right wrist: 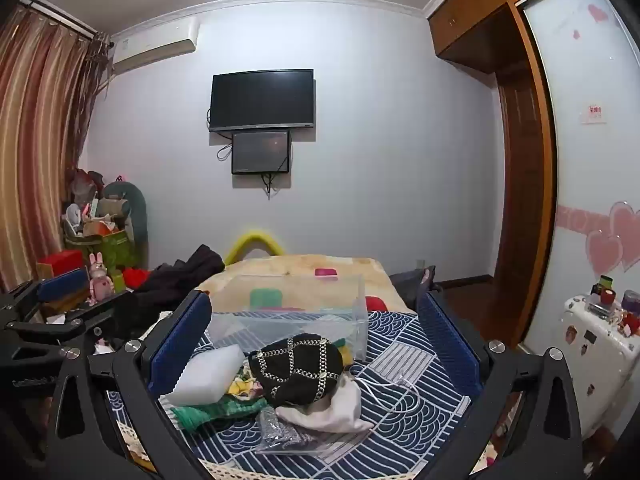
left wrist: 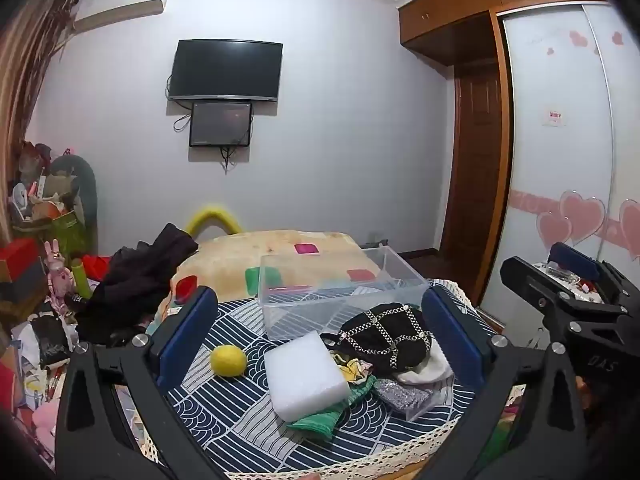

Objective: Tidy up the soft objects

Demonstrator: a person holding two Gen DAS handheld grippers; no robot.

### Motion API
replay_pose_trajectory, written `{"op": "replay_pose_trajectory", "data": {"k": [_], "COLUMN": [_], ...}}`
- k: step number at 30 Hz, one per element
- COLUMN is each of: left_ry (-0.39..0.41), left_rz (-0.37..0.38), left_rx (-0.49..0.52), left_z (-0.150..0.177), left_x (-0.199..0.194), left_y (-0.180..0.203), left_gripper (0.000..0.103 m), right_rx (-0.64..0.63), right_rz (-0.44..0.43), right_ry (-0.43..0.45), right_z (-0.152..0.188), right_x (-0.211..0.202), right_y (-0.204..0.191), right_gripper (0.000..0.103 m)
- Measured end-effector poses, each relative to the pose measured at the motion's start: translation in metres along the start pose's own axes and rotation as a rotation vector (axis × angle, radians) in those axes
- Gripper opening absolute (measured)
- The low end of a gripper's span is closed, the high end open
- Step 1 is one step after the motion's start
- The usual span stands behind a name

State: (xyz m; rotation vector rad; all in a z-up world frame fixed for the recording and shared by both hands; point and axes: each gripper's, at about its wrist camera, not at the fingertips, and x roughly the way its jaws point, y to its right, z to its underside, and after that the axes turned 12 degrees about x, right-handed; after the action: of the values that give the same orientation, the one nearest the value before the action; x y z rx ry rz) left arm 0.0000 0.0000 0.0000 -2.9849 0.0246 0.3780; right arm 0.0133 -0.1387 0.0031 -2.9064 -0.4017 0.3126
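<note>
A pile of soft things lies on the blue patterned cloth point(left wrist: 240, 420): a white foam block point(left wrist: 306, 374), a yellow ball point(left wrist: 228, 361), a black chain-trimmed hat point(left wrist: 384, 336), a green cloth point(left wrist: 320, 420), a white cloth point(left wrist: 424, 368) and a glittery pouch point(left wrist: 404, 394). Behind them stands an empty clear plastic box point(left wrist: 332, 292). My left gripper point(left wrist: 320, 340) is open above the pile, holding nothing. My right gripper point(right wrist: 316, 344) is open, with the hat point(right wrist: 298, 366), foam block point(right wrist: 208, 374) and box point(right wrist: 292, 312) ahead of it. The right gripper shows in the left wrist view point(left wrist: 568, 280).
A dark garment point(left wrist: 136, 276) lies at the left of the bed. Clutter and toys fill the left side point(left wrist: 48, 280). A white suitcase with bottles point(right wrist: 600, 340) stands at the right by the wardrobe. A white cable point(right wrist: 392, 388) lies on the cloth.
</note>
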Motion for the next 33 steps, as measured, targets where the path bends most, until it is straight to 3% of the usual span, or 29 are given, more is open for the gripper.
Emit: {"op": "replay_pose_trajectory", "data": {"k": [6,33], "left_ry": [0.005,0.023], "left_rz": [-0.027,-0.007], "left_rx": [-0.001,0.021], "left_z": [-0.001,-0.003], "left_x": [0.002,-0.007], "left_y": [-0.001,0.006], "left_gripper": [0.103,0.103], "right_rx": [0.008,0.055], "right_rz": [-0.008,-0.003], "right_ry": [0.01,0.006], "right_z": [0.0,-0.001], "right_x": [-0.002,0.0], "right_y": [0.0,0.009], "right_gripper": [0.103,0.103]}}
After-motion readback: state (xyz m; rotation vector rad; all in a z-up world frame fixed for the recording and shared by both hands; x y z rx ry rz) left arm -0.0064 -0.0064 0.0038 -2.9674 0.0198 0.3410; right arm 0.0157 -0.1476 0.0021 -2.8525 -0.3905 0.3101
